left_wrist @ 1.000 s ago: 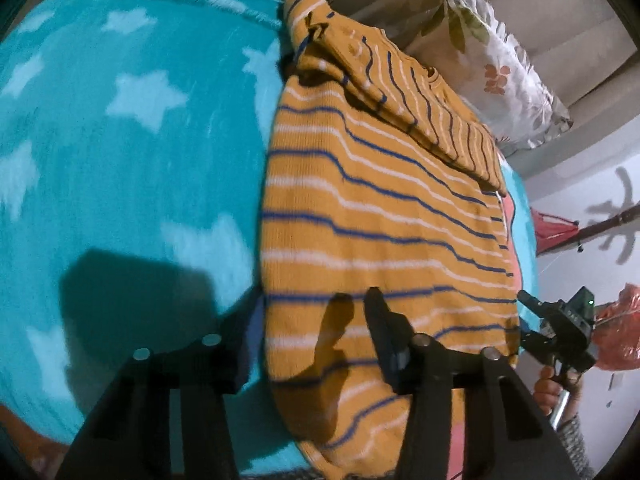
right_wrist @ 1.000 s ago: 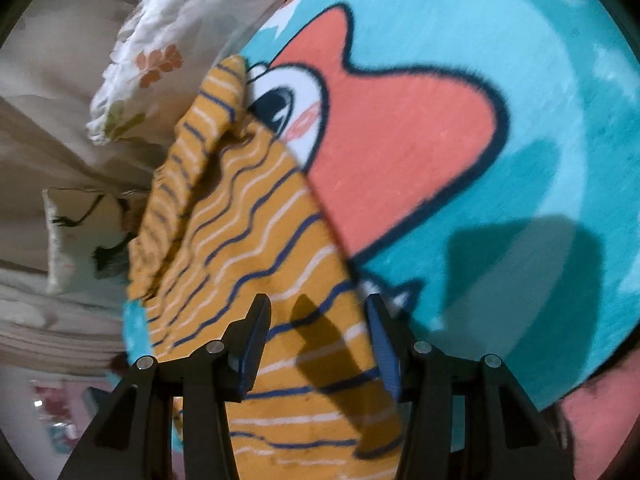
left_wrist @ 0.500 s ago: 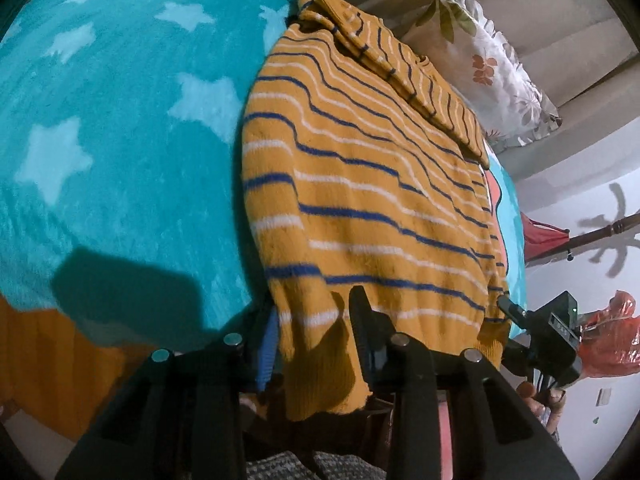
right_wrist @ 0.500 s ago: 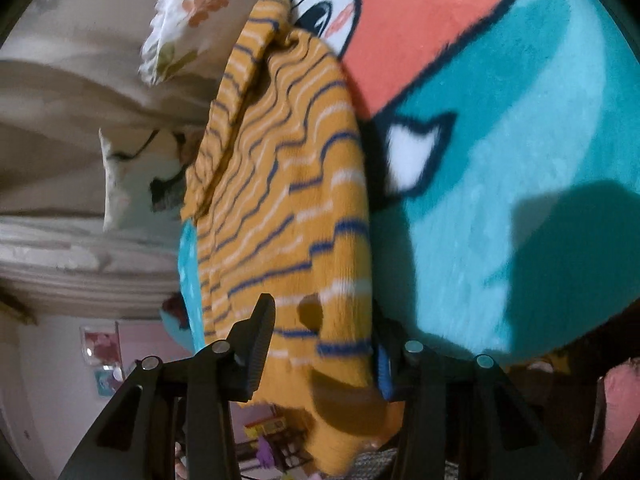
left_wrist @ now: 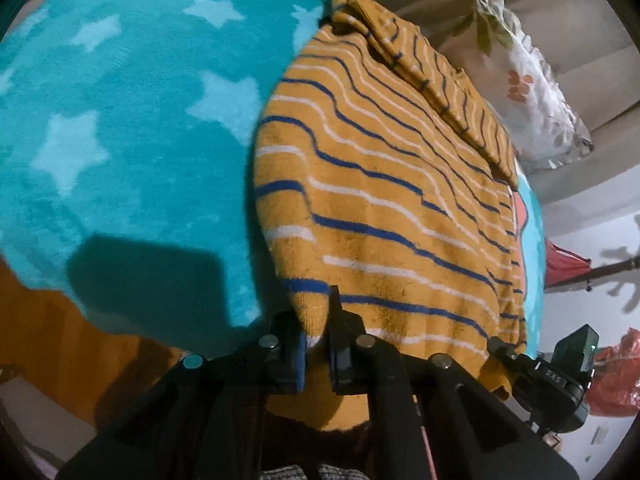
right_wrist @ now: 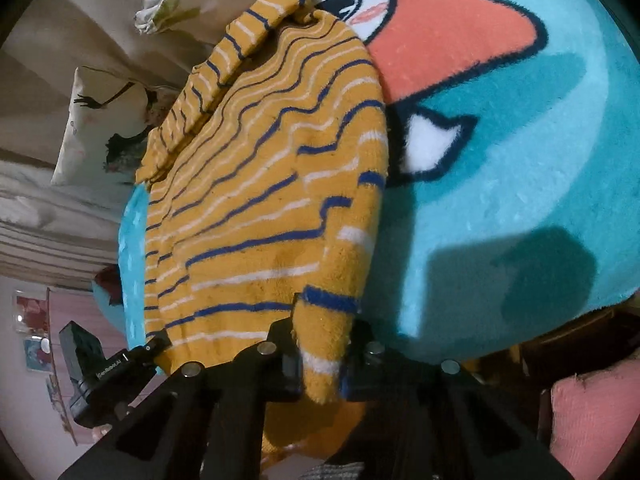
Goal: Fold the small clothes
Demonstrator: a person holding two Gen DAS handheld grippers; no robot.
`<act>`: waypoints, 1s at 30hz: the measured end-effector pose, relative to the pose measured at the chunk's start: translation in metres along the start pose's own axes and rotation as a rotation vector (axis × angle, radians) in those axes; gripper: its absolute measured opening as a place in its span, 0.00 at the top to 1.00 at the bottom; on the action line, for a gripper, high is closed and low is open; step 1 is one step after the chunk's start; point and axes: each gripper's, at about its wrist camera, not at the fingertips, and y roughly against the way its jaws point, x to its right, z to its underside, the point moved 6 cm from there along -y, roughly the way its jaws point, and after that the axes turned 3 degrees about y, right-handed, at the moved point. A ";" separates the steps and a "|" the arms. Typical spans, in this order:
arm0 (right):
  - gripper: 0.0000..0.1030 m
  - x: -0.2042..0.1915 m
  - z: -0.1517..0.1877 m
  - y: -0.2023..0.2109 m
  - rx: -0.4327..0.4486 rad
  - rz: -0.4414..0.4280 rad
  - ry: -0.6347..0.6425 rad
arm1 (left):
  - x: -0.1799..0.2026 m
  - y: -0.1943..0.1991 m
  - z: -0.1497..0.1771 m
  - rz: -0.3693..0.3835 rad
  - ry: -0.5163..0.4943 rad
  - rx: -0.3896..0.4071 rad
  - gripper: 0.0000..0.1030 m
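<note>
A small mustard-yellow sweater (left_wrist: 384,184) with blue and white stripes lies on a teal blanket (left_wrist: 120,128); its sleeves are folded across the far end. My left gripper (left_wrist: 314,332) is shut on the left corner of the hem and lifts it off the blanket. My right gripper (right_wrist: 320,344) is shut on the right corner of the hem of the sweater (right_wrist: 260,184). The near edge hangs between the two grippers. The right gripper's body shows at the lower right of the left wrist view (left_wrist: 560,376).
The blanket has pale stars and a coral cartoon figure (right_wrist: 440,32) beside the sweater. Floral pillows (left_wrist: 532,92) lie past the sweater's far end. The blanket's near edge drops off just in front of the grippers. A pink cushion (right_wrist: 592,416) sits at the lower right.
Both grippers went from open over the hem to shut on its corners, and have pulled the hem up and toward me off the blanket.
</note>
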 end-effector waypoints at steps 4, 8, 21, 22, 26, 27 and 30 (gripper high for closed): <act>0.90 0.001 0.007 0.011 -0.008 -0.055 -0.013 | -0.002 0.029 0.019 -0.007 0.000 0.044 0.93; 0.91 -0.003 0.030 0.032 -0.038 -0.097 0.029 | 0.002 0.056 0.019 -0.001 0.006 0.057 0.93; 0.91 0.016 0.084 0.047 -0.065 -0.108 0.013 | 0.004 0.050 0.038 -0.028 -0.030 0.037 0.93; 0.91 0.012 0.082 0.050 -0.059 -0.109 0.025 | 0.004 0.052 0.037 -0.027 -0.039 0.045 0.93; 0.91 -0.002 0.072 0.054 -0.044 -0.113 0.049 | 0.007 0.052 0.030 -0.022 -0.037 0.047 0.93; 0.91 -0.003 0.071 0.054 -0.043 -0.113 0.052 | 0.007 0.051 0.028 -0.023 -0.034 0.044 0.93; 0.91 -0.004 0.065 0.056 -0.037 -0.133 0.042 | 0.010 0.050 0.020 -0.015 -0.025 0.040 0.93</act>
